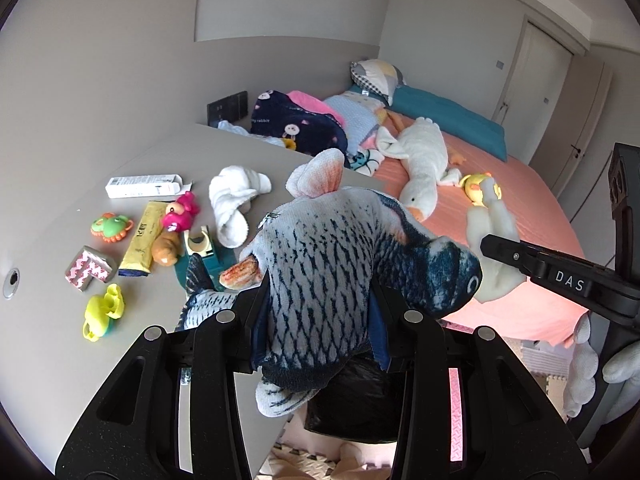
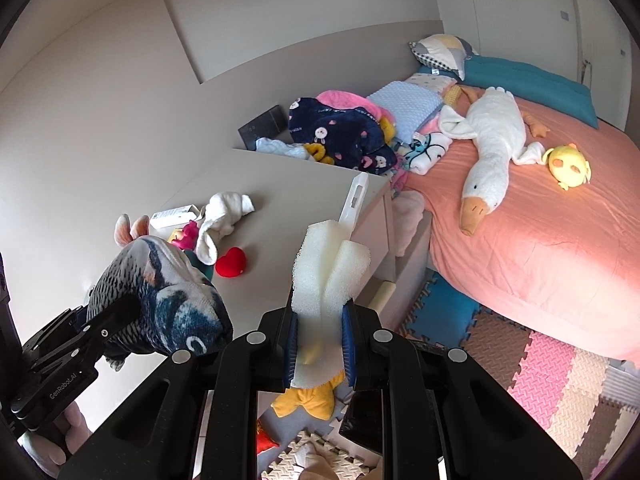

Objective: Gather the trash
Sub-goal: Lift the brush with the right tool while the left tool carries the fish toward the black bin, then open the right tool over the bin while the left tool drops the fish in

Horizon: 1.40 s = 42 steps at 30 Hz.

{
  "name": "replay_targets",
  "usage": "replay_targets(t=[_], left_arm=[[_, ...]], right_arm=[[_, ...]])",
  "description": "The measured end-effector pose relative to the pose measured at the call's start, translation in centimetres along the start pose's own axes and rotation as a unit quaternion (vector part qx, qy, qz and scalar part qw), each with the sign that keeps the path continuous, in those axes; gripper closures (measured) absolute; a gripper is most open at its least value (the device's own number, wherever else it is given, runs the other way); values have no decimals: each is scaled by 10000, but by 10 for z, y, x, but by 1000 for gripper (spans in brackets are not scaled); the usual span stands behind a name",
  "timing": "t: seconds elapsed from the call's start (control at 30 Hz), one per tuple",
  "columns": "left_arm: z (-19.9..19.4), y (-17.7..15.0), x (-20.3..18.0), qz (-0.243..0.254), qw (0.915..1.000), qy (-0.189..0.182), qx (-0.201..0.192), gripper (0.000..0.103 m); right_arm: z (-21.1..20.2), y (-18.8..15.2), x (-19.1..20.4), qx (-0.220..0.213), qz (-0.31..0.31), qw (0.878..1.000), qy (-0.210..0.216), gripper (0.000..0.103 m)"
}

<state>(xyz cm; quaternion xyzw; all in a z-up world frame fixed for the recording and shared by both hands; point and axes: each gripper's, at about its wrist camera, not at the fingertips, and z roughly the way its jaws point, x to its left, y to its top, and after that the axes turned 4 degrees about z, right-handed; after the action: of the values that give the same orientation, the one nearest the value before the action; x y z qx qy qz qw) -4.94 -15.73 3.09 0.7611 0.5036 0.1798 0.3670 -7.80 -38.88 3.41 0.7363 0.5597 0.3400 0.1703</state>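
Left wrist view shows your left gripper [image 1: 320, 320] clamped across the middle of a plush fish [image 1: 340, 256], which hangs above the near edge of the grey bench [image 1: 60, 320], its head toward the bed [image 1: 532, 220]. Below the fish, off the bench edge, you can see a black bag [image 1: 352, 404], partly hidden. On the bench behind lie a rolled white towel [image 1: 236, 200], a white box [image 1: 144, 186], a yellow packet [image 1: 144, 242], a pink toy [image 1: 180, 212] and a yellow-green toy [image 1: 104, 312].

Right wrist view shows your right gripper [image 2: 319, 346] closed on a white sponge brush [image 2: 332, 272]; its foam head is squeezed between the blue pads [image 2: 348, 344] and its white handle points away over the bench corner. You hold it just beside the fish, with a red heart [image 2: 231, 262] on the bench beyond. A white goose plush [image 2: 488, 148] lies on the bed.
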Motion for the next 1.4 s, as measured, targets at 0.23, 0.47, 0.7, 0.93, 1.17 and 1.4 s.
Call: replay_targets(t=[0.23,0.47,0.7,0.93,1.17,1.4], left_arm=[[15,1,-44,358,9986,-379,132,63],[35,3,-89,701,9942,-759,293,63],[50,3,-123,1006,9885,-1015,503,61],[72,-1,-133,896,9849,-1237,814,14],[75,7,-131,815,9910,-929,512,10],[84,10,-123,711,9919,-869,602,10]], right_arm=[[-21,-9,-41,-65,235,9992,-326,83],[-37,-17,-77,-118,529,9965,-640,83],[-48,-24,-104,-132,754,9934,-855,83],[-56,-28,-124,-340,1028,9872,-1172,33],[-59,-21,-133,-499,1087,9848,-1260,33],[-49,-15,-133,-433,1038,9858,-1247,33]])
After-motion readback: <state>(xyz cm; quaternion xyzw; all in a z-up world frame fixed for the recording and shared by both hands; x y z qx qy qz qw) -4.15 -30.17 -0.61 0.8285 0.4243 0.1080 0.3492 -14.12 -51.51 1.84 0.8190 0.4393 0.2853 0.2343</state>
